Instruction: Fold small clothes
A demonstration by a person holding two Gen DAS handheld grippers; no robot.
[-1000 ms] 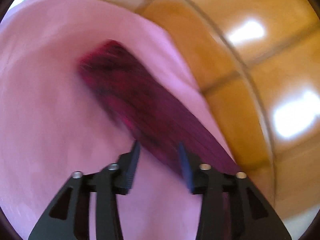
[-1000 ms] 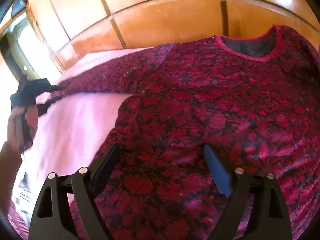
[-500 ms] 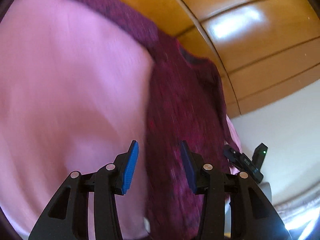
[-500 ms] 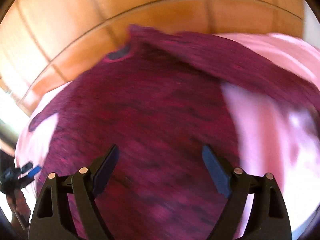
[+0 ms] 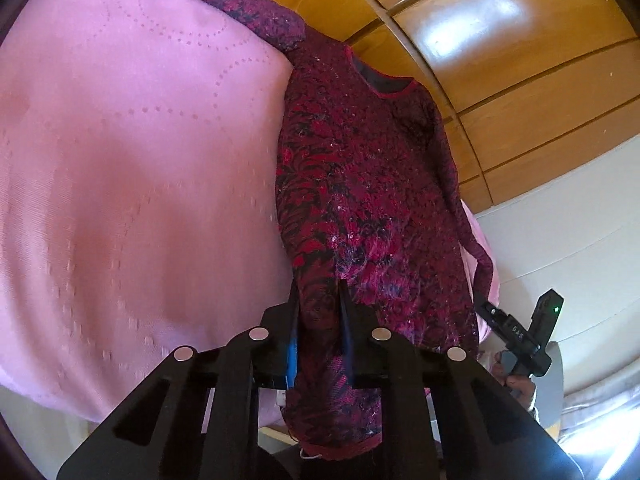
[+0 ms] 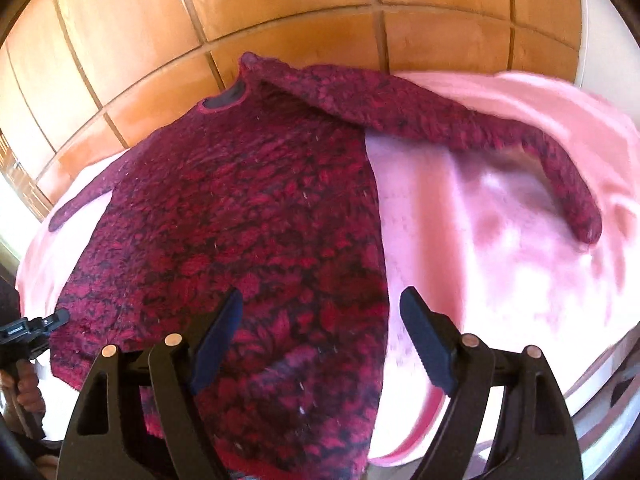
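Already the left gripper was closing, its jaws narrow with the hem corner of the red patterned sweater between them. The right gripper stood wide over the opposite hem corner, pads touching nothing, the sweater's edge running between its fingers. Beyond both claws the body lay flat on the pink bedspread, neckline farthest away toward the wooden panelling. Past the right claw, one sleeve stretched outward. The likely trouble: the left claw might pinch only the top layer, or catch bedspread too; and lifting before the right gripped would skew the fold.
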